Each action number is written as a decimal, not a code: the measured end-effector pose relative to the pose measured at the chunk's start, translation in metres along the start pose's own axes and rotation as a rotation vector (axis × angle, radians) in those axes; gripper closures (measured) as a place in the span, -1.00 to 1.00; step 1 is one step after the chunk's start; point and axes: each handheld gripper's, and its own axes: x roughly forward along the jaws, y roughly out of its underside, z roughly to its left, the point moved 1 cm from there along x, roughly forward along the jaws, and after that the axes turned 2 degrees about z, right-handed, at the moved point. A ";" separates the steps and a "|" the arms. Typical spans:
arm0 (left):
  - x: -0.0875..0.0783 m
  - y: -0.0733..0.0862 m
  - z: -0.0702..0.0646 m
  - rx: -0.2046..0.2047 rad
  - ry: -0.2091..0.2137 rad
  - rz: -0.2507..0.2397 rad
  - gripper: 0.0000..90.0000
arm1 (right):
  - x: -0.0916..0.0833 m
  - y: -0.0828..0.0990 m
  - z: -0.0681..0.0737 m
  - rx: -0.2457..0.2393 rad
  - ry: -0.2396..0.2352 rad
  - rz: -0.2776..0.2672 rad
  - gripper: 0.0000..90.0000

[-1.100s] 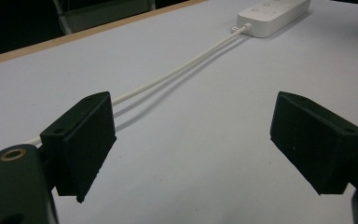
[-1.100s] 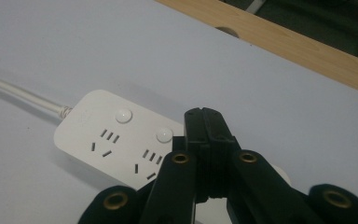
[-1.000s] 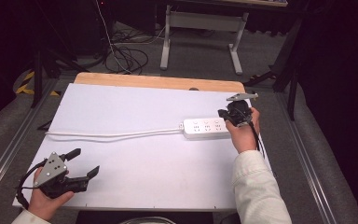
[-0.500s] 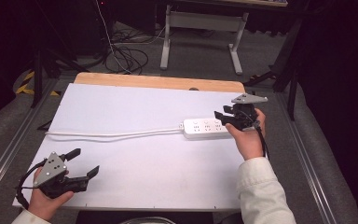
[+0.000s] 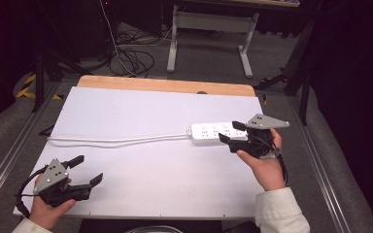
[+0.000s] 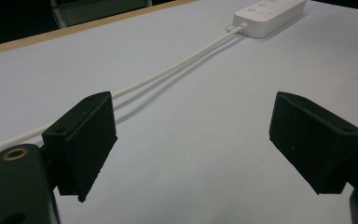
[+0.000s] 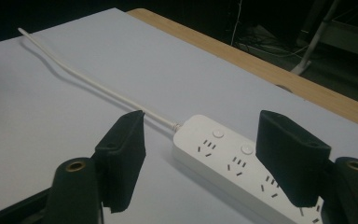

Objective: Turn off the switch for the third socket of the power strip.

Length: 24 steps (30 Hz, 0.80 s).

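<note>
My right gripper (image 5: pixel 229 133) sits at the right end of the white power strip (image 5: pixel 212 134), jaws spread wide and holding nothing. In the right gripper view the strip (image 7: pixel 242 163) runs between and beyond the two jaws; I cannot tell whether either jaw touches it. The strip lies on the white desk (image 5: pixel 145 111) toward its right side, near the right edge but not over it. Its white cord (image 5: pixel 119 140) trails left across the desk, reaching nearly to the left edge.

My left gripper (image 5: pixel 86 170) rests near the front left corner, jaws also wide apart and empty, well apart from the strip. Between the two grippers the desk surface is bare. A wooden strip (image 5: pixel 165 86) borders the far edge.
</note>
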 end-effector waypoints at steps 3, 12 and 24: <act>-0.001 0.000 0.000 -0.002 0.000 0.000 -0.67 | -0.007 0.007 0.005 -0.007 -0.014 -0.017 -0.30; -0.005 -0.001 0.000 0.004 -0.001 -0.007 -0.68 | -0.012 0.035 0.018 0.026 -0.107 -0.059 -0.38; -0.006 -0.001 0.000 0.028 -0.024 -0.014 -0.71 | 0.000 0.075 0.027 0.003 -0.137 -0.050 -0.42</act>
